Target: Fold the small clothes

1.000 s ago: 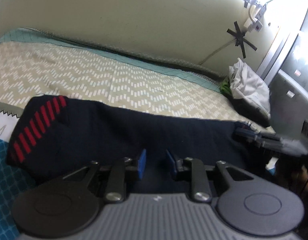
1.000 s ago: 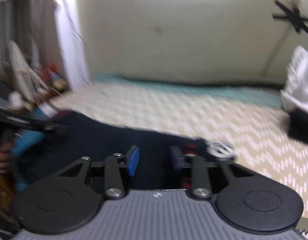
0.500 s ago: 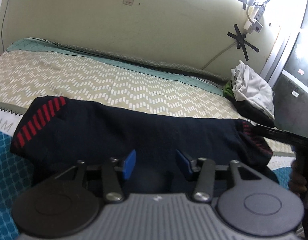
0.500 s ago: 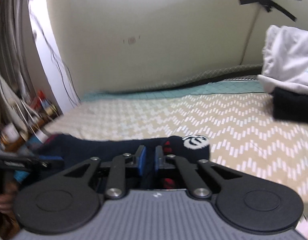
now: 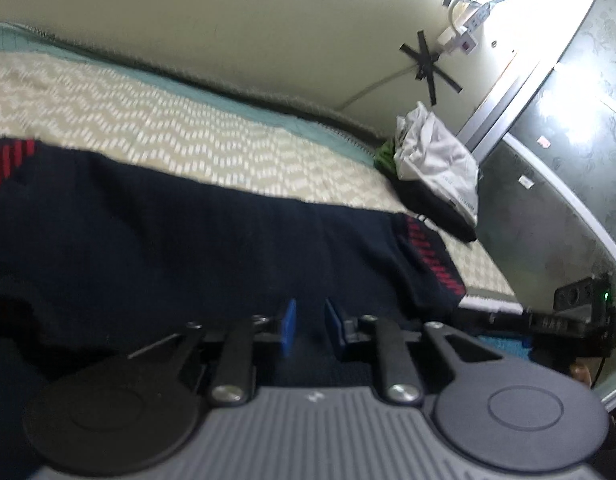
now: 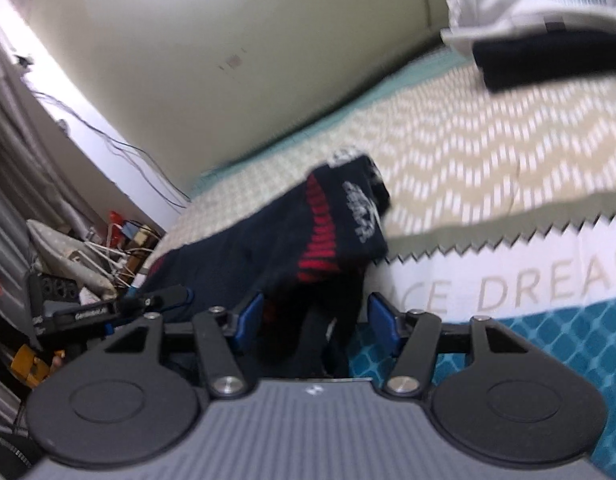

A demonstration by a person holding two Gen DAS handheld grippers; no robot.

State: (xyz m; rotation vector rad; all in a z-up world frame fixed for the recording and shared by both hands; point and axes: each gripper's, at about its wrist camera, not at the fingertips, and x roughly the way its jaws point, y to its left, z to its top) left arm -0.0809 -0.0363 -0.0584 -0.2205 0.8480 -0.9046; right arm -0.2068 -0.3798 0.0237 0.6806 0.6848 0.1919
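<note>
A dark navy knitted garment with red striped cuffs [image 5: 196, 240] lies stretched across the near edge of the bed with the beige zigzag-patterned cover [image 5: 156, 128]. One red-striped end lies at the far left of the left wrist view; the other [image 5: 427, 256] lies to the right, just beyond the jaws. The left gripper [image 5: 309, 326] sits low over the garment's near hem. Its blue-padded jaws stand close together and are closing, with dark cloth filling the narrow gap between them; whether the pads already press on it cannot be told. Further right, a pile of white and black folded clothes [image 5: 435, 176] rests on the bed against the cream wall [image 5: 268, 28].

In the right wrist view, the garment's cuffed end, with red stripes and a white printed emblem [image 6: 359, 212], is bunched on the bed edge and droops down between the jaws of the right gripper [image 6: 315, 322]. These jaws stand wide and are opening; their pads are clear of the cloth hanging between them.
</note>
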